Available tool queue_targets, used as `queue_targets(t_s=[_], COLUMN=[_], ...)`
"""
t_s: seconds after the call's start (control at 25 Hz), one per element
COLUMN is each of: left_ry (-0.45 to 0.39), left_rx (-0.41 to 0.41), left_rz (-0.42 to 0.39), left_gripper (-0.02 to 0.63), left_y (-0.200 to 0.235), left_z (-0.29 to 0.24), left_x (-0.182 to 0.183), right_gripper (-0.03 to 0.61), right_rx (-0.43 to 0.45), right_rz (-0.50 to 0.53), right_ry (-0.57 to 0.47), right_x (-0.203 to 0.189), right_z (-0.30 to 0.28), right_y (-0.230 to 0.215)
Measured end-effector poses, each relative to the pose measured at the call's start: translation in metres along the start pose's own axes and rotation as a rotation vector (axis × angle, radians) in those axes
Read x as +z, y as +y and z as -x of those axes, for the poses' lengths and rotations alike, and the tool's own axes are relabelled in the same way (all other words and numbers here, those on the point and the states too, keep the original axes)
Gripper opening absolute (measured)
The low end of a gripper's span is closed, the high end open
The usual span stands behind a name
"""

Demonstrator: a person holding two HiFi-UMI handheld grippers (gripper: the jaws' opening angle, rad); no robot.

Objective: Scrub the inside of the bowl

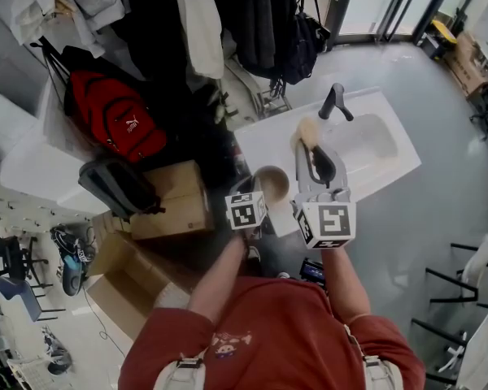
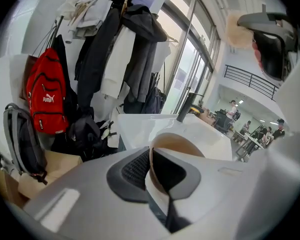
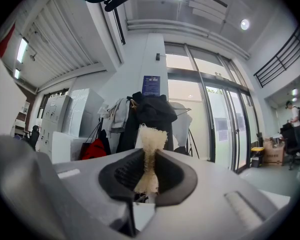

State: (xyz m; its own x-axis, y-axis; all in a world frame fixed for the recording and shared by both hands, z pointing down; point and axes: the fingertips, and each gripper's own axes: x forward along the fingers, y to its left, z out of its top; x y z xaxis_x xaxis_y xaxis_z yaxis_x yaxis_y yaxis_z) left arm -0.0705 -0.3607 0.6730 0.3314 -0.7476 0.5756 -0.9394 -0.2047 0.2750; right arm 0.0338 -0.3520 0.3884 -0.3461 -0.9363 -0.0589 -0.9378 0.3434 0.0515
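Note:
A tan bowl point(image 1: 270, 184) hangs over the near left corner of the white sink counter point(image 1: 268, 140). My left gripper point(image 1: 256, 193) is shut on its rim. In the left gripper view the thin rim stands on edge between the dark pads point(image 2: 132, 169), and the bowl point(image 2: 177, 143) opens to the right. My right gripper point(image 1: 313, 147) is above the counter, shut on a cream fibrous scrubber point(image 1: 307, 130). The right gripper view shows that scrubber point(image 3: 151, 144) pinched at its waist, its tuft sticking out past the jaws. The scrubber is a little to the right of the bowl, not touching it.
The sink basin point(image 1: 374, 149) has a black faucet point(image 1: 335, 102) at its back. Left of the counter are a red backpack point(image 1: 114, 120), a grey bag point(image 1: 118, 187) and cardboard boxes point(image 1: 175, 205). Coats hang on a rack point(image 1: 228, 23) behind.

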Motion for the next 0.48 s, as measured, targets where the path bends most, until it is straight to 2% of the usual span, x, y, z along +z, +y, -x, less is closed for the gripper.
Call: queue_targets(t_s=[0.2, 0.48], left_ry=[-0.092, -0.265], left_rx=[0.006, 0.011], left_rz=[-0.010, -0.049], left_gripper=[0.028, 0.028], left_y=[-0.007, -0.026], left_z=[0.014, 0.052], left_x=[0.035, 0.101], right_gripper=[0.052, 0.052], right_rx=[0.004, 0.019], right_rz=[-0.003, -0.011], right_ry=[-0.011, -0.024], right_x=[0.004, 0.011], right_z=[0.002, 0.005], right_y=[-0.001, 0.000])
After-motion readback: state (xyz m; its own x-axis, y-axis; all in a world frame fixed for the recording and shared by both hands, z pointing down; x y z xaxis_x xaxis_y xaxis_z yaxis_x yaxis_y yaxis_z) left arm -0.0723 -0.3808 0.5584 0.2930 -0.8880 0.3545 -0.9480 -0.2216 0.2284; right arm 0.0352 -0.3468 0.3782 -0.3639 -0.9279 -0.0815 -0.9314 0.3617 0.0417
